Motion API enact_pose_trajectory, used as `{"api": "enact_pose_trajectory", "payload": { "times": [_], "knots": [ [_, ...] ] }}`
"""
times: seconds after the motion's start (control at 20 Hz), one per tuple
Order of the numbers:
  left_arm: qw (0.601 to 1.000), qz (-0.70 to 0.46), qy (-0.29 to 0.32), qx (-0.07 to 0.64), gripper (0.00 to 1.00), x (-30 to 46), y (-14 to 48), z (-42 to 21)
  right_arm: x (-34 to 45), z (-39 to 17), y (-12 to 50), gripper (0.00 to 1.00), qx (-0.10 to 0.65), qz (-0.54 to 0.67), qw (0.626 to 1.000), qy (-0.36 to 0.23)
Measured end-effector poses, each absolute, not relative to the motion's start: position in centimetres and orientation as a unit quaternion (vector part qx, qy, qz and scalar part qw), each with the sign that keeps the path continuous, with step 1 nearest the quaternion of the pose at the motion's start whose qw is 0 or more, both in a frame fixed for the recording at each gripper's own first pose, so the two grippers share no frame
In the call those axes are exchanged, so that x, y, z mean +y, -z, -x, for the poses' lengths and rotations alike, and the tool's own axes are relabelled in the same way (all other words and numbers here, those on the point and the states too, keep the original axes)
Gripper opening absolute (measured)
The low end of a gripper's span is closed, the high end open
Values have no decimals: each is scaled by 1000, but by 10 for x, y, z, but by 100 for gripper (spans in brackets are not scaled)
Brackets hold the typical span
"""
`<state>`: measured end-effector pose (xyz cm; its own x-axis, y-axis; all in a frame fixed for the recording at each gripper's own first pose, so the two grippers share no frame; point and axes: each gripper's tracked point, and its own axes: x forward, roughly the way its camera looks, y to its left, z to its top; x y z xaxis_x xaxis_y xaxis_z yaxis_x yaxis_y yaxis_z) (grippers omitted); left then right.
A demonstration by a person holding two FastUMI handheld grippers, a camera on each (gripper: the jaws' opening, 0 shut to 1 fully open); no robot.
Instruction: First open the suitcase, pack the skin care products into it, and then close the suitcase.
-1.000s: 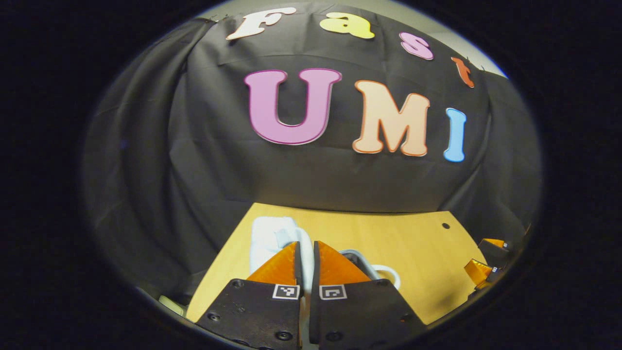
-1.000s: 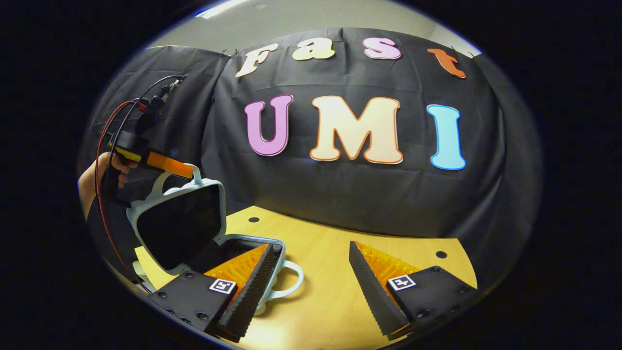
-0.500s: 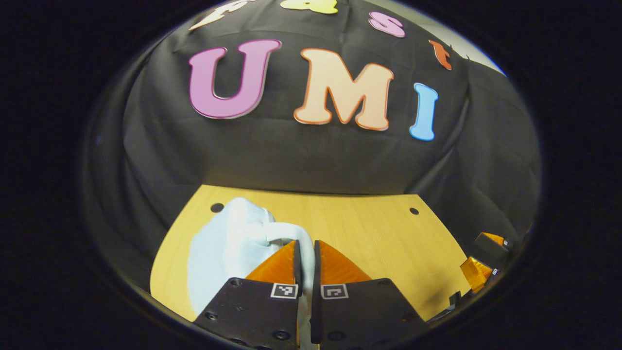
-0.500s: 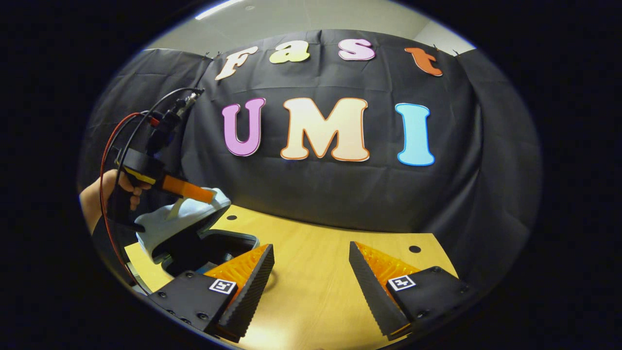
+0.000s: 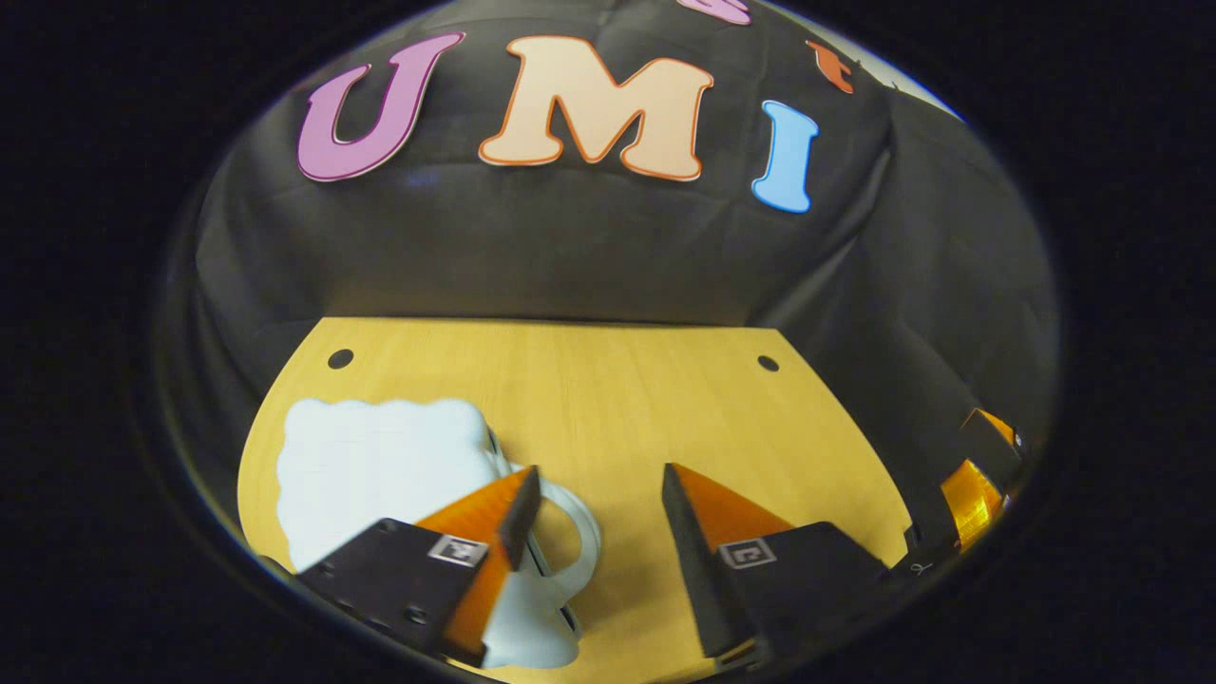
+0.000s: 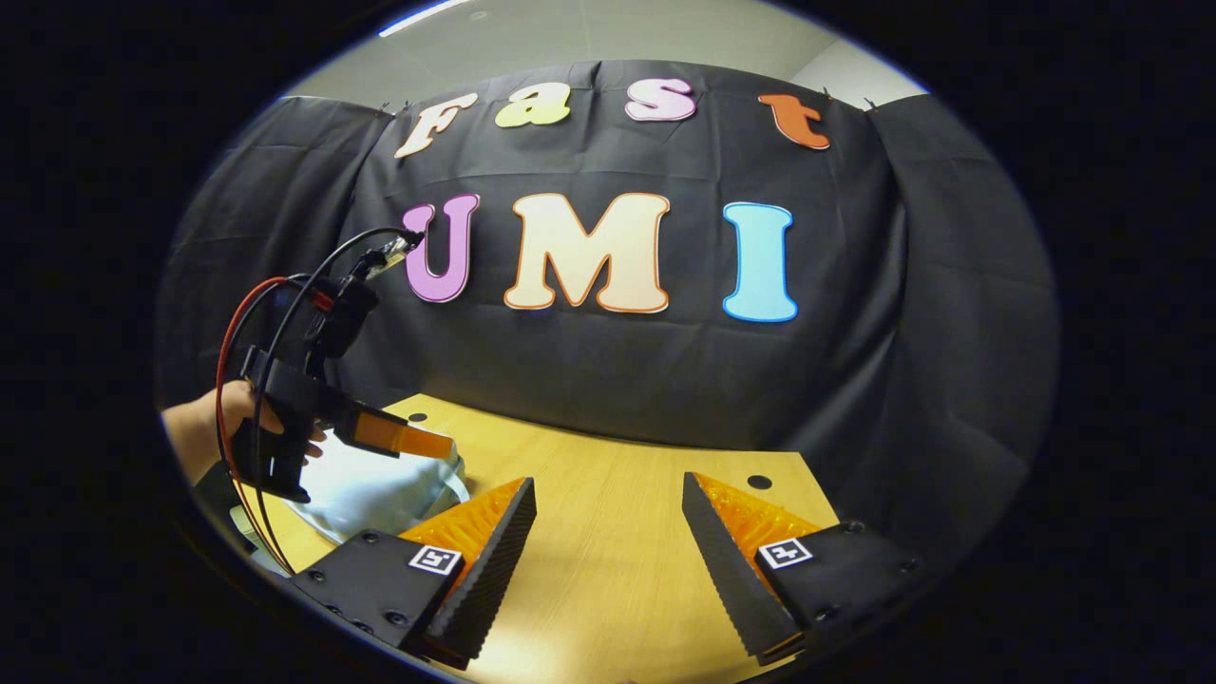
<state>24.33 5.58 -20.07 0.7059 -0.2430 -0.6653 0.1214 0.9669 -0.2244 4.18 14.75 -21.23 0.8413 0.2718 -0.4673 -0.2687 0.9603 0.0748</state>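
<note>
Suitcase (image 5: pixel 380 475): one, pale blue-white, lid down, lying flat at the left part of the wooden table (image 5: pixel 608 399), its looped handle (image 5: pixel 575 532) pointing toward the table's middle; grippers: two, both with orange-faced black fingers; the left gripper (image 5: pixel 594 508) has its fingers spread wide, one finger over the handle loop and the case's near edge, the other over bare wood, neither pressing on anything; in the right gripper view that same gripper (image 6: pixel 404 442) hangs just above the case's lid (image 6: pixel 380 489), held by a hand (image 6: pixel 204 437), with a red and a black cable (image 6: pixel 247 323) looping up from its body; the right gripper (image 6: pixel 608 527) is likewise spread apart and holds nothing, poised over open tabletop well to the right of the case; table holes: two dark round ones near the far edge (image 5: pixel 340 359) (image 5: pixel 768 363); black cloth (image 6: pixel 608 380) hangs behind and around the table, with a strip of pale ceiling above it; the far edge meets the cloth directly; the middle and right of the tabletop lie bare, a broad stretch between the case and the right-hand edge.
</note>
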Motion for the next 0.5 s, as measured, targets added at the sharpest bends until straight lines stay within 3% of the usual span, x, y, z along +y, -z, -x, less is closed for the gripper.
{"api": "enact_pose_trajectory", "payload": {
  "times": [0.05, 0.15, 0.3, 0.5],
  "knots": [
    [932, 78, 91, 341, 87, 51, 189, -249, 142, -46, 204, 97, 231, -8, 963, -139],
    [961, 63, 63, 261, 97, 45, 154, -256, 131, -58, 183, 97, 199, -20, 970, -136],
    [988, 31, 3, 149, 96, 52, 89, -247, 120, -75, 147, 97, 153, -48, 979, -129],
    [995, 10, -21, 98, 95, 61, 34, -224, 122, -83, 111, 96, 120, -80, 983, -116]
  ]
}}
